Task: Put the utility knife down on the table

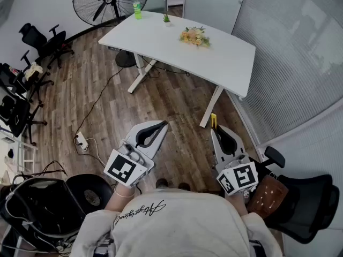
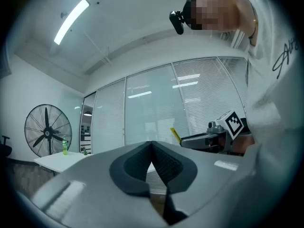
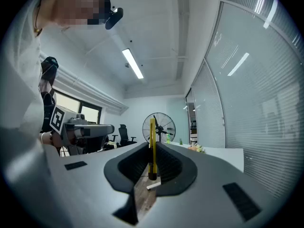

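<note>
A slim yellow utility knife stands upright between the pads of my right gripper, which is shut on it. In the head view the knife's yellow tip pokes out past the right gripper, held level in front of the person. My left gripper is beside it at the left, its jaws closed with nothing between them. The white table stands a short way ahead, beyond both grippers.
On the table are a flower bunch, a small plant and a green bottle. A large floor fan stands behind it. Office chairs line the left; a black chair is close at the right. Cables and a power strip lie on the wood floor.
</note>
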Tool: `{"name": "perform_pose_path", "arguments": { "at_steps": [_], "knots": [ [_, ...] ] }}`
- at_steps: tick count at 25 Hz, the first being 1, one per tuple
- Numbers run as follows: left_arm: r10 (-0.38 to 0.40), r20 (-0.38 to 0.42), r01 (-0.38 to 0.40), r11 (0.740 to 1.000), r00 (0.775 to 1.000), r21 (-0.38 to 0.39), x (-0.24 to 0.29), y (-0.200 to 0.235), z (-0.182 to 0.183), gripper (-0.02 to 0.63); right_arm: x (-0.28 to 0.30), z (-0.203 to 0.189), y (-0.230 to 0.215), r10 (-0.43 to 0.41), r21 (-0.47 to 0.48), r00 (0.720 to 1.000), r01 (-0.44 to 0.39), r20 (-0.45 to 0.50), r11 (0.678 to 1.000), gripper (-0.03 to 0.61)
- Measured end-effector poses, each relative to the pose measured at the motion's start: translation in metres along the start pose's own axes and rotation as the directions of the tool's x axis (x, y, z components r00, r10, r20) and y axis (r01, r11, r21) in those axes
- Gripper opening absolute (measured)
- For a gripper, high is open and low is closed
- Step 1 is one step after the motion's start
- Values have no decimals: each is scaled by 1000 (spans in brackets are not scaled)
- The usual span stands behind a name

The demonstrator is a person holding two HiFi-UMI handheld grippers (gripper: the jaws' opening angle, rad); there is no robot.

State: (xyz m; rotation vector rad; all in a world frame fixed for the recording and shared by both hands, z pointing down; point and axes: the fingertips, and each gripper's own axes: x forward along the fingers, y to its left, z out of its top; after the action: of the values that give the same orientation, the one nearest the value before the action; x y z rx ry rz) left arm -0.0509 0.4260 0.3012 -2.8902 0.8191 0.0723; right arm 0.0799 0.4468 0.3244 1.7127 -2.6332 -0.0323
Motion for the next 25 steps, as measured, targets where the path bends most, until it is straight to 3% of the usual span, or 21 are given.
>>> {"name": "perform_pose_path", "arguments": {
  "at_steps": [10,25],
  "knots": [
    [41,-51,-41,999,998,-9,-4,4,-13,0,0,-8,5,14,11,1000,-14,-26,1000,46],
    [29,-63,-31,999,998,-27,-23,10,-21,0,11,-14,26,37,35,999,-36,-25,999,48]
  ]
}}
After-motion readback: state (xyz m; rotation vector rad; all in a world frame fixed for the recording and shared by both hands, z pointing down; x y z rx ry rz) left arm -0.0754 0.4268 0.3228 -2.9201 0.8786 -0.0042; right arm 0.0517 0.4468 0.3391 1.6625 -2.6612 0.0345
